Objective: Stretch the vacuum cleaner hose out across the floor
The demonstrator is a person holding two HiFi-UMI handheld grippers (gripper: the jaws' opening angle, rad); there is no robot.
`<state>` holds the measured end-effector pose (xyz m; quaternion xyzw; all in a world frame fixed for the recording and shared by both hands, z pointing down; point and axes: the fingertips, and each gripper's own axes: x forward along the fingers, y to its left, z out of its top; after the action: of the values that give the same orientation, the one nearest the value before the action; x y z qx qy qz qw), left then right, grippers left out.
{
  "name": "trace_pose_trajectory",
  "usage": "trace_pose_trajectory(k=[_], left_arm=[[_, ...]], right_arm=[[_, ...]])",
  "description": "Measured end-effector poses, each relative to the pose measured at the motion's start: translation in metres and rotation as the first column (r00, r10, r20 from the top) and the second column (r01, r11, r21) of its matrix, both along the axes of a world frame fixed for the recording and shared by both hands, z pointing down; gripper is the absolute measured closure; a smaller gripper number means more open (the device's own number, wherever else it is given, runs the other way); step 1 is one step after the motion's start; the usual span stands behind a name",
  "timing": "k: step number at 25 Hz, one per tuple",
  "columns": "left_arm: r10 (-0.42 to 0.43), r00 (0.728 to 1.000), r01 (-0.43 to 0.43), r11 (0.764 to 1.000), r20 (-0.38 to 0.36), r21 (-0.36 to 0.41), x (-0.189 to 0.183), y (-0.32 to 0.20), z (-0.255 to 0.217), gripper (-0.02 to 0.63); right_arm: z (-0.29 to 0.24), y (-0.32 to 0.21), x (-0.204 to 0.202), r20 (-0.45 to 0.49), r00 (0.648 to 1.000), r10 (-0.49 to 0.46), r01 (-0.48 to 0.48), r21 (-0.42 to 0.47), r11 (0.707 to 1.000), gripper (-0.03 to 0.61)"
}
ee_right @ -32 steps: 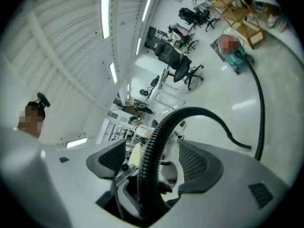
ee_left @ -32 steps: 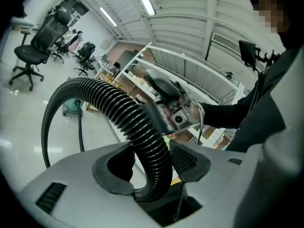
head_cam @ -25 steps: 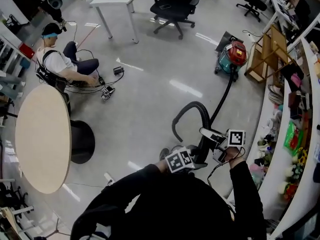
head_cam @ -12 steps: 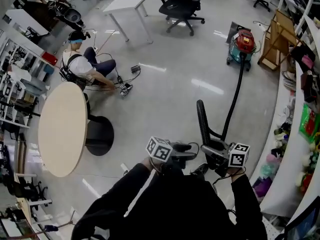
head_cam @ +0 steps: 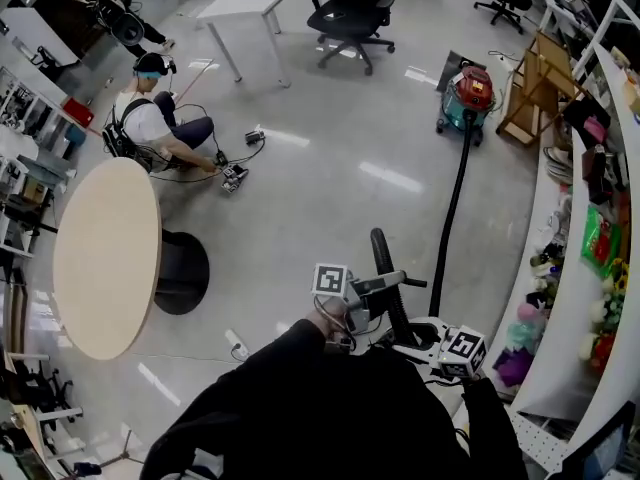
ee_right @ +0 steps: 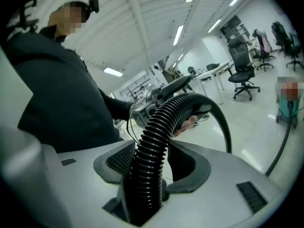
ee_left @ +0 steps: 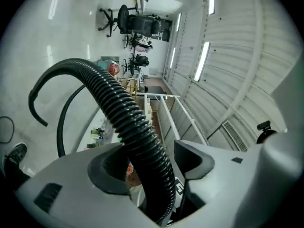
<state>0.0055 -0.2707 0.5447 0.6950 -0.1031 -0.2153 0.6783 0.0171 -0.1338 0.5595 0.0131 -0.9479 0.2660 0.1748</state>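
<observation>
Two grippers on the hose (head_cam: 455, 198): my right gripper (ee_right: 152, 164) pinches it, my left gripper (ee_left: 149, 163) gapes around it. Seems light, springy; I'd regrip farther along.

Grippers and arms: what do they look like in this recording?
Both the left gripper and right gripper have pale grey moulded bodies with curved dark pads, finely textured. Each carries a white cube printed with black square markers. The person wears black long sleeves.

Round table (head_cam: 105, 258) near a seated person (head_cam: 146, 124) (office chair (head_cam: 352, 13) beyond)
</observation>
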Motion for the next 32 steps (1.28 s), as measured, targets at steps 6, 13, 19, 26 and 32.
trace_pose_trajectory(k=[6,13,19,26,32], left_arm=[[0.090,0.969,-0.132,0.976,0.229,0.175,-0.055,0.047,0.011,0.391],[0.161,0.858,-0.357,0.869,0.487,0.343,-0.093,0.133,0.020,0.413],[0.137,0.744,-0.533,0.711,0.654,0.459,-0.081,0.188,0.010,0.411],[0.129,0.513,-0.793,0.451,0.849,0.410,-0.041,0.282,0.030,0.394],[0.070,0.324,-0.903,0.319,0.943,0.287,0.020,0.385,0.064,0.391]], right_arm=[[0.052,0.023,-0.052,-0.390,0.919,0.051,0.034,0.209,0.977,0.345],[-0.043,0.005,-0.086,-0.083,0.956,0.280,-0.292,-0.241,0.926,0.261],[-0.060,-0.046,-0.133,-0.031,0.935,0.352,-0.331,-0.425,0.842,0.261],[-0.038,0.030,-0.171,0.021,0.987,0.161,-0.116,-0.599,0.792,0.214],[-0.036,0.142,-0.105,0.150,0.983,0.105,-0.012,-0.523,0.852,0.357]])
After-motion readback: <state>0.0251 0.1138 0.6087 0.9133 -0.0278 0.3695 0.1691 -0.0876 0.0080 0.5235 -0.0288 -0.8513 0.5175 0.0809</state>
